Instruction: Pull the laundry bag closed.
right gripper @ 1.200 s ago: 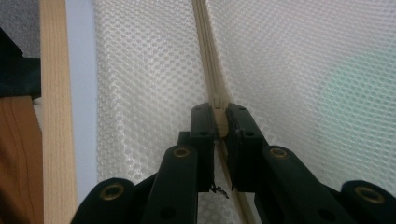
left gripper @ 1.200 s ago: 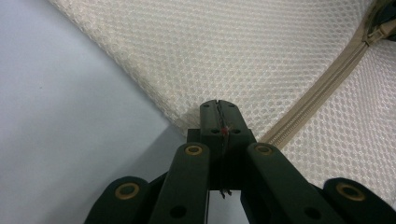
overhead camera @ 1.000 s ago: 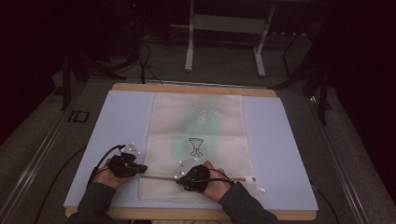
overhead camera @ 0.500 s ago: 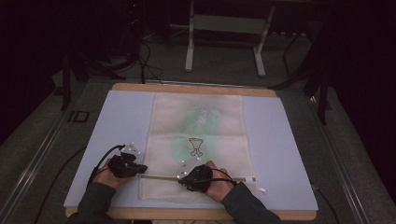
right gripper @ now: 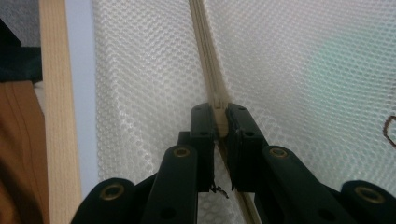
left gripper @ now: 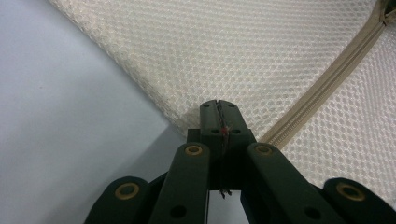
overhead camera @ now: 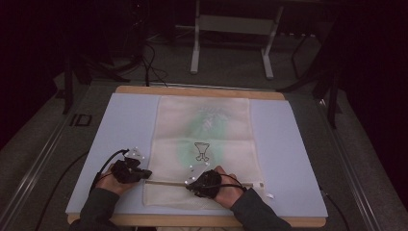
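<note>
Cream mesh laundry bag [overhead camera: 204, 144] flat on pale blue tabletop [overhead camera: 293, 159]; left gripper [left gripper: 219, 116] jaws clamp its corner edge, right gripper [right gripper: 219, 119] jaws pinch its beige zipper [right gripper: 208, 56]

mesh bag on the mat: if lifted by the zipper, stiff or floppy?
Likely floppy: the mesh bag is thin open netting lying flat on the mat. Probably light, little seems inside. The zipper, pinched by the right gripper, looks its firmest line, so it should sag either side.
</note>
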Motion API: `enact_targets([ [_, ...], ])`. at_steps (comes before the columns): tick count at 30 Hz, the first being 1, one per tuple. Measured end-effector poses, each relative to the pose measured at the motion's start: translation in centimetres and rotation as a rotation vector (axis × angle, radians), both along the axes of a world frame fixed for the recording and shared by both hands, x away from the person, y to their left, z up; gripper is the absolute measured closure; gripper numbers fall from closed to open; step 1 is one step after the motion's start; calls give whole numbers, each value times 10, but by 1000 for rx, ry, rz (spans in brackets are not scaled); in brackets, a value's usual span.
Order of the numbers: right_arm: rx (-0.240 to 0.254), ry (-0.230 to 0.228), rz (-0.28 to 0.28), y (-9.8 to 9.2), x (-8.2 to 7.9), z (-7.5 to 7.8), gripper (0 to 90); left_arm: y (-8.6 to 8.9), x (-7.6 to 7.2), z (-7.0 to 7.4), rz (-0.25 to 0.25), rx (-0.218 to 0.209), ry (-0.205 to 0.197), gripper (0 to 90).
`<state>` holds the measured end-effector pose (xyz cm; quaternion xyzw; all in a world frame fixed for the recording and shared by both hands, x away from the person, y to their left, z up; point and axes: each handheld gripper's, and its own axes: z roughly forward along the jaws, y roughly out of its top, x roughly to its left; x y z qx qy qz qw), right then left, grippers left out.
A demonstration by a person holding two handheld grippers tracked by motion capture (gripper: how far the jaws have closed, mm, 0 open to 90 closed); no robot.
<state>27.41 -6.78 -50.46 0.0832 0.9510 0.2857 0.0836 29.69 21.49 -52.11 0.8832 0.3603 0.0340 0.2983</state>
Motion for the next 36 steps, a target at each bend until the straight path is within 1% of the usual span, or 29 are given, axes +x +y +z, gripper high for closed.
enact_targets([
  [5,-7,-5,2,-2,1,0,822,0,0,0,0,0,1,900],
  [23,-8,2,-20,-16,0,1,822,0,0,0,-1,1,-1,900],
  [36,-9,3,-45,-34,1,-1,822,0,0,0,1,0,-2,900],
])
